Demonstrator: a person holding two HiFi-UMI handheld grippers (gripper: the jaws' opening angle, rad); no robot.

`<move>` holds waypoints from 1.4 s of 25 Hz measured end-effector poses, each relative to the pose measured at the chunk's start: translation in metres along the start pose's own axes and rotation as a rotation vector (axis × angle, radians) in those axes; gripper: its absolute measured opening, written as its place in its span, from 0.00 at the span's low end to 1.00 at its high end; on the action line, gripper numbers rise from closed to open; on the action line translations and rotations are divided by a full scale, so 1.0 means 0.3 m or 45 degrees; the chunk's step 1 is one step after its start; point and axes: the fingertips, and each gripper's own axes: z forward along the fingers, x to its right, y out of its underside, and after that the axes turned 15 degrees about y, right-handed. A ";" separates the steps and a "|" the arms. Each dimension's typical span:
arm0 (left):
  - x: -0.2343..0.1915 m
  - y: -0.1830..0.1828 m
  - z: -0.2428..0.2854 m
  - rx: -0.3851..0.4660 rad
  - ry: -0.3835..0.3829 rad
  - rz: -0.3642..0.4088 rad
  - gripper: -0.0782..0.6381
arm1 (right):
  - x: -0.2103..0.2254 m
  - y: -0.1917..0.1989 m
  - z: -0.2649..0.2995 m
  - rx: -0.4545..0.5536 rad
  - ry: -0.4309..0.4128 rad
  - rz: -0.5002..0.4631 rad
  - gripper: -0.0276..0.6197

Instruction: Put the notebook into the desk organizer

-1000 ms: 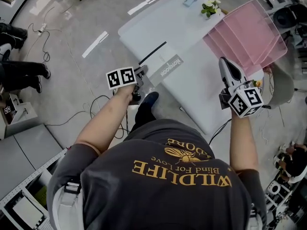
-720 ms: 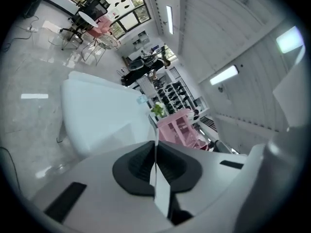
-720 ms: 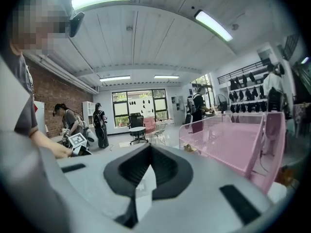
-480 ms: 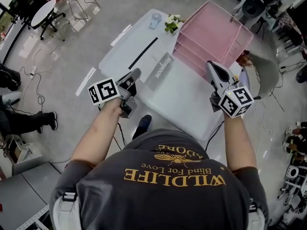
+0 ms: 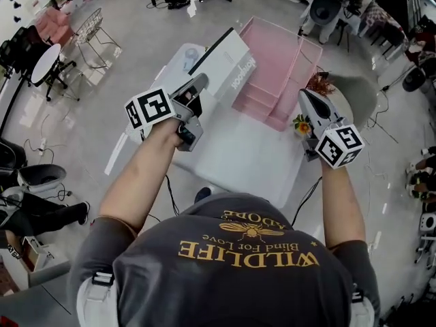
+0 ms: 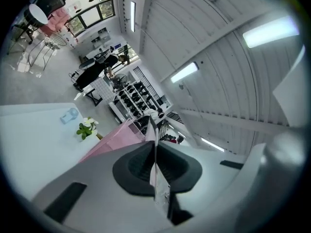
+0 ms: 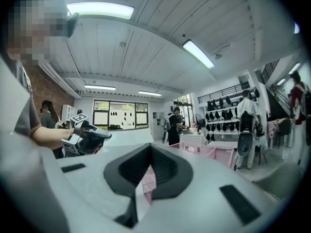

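My left gripper (image 5: 197,87) is shut on a corner of the white notebook (image 5: 222,60), which has a black strap and hangs tilted above the table's far left, beside the pink desk organizer (image 5: 276,63). In the left gripper view the notebook's thin edge (image 6: 156,181) is pinched between the dark pads (image 6: 138,166), with the organizer (image 6: 114,139) beyond. My right gripper (image 5: 304,98) hovers at the organizer's right side, jaws together and empty. The right gripper view looks over the organizer (image 7: 214,152) toward the left gripper (image 7: 90,138).
The white table (image 5: 248,152) carries a small pot of white flowers (image 5: 301,124) next to my right gripper. A light blue fan (image 6: 69,115) stands at the table's far end. Chairs, cables and people's legs are on the floor around the table.
The notebook lay flat on the table a second ago; it now hangs in my left gripper, raised and closer to the organizer. The right gripper stayed by the organizer.
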 end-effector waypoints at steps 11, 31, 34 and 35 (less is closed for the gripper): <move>-0.127 0.003 0.494 -0.082 -0.014 -0.014 0.12 | 0.273 -0.036 -0.079 0.024 0.186 0.023 0.04; -0.389 0.133 0.656 -0.485 -0.465 0.430 0.14 | 0.369 0.005 -0.151 -0.006 0.296 0.064 0.05; -0.399 0.147 0.656 -0.593 -0.538 0.621 0.18 | 0.370 0.001 -0.159 -0.004 0.295 0.061 0.04; -0.404 0.151 0.656 -0.619 -0.555 0.675 0.20 | 0.370 0.002 -0.162 -0.003 0.295 0.061 0.04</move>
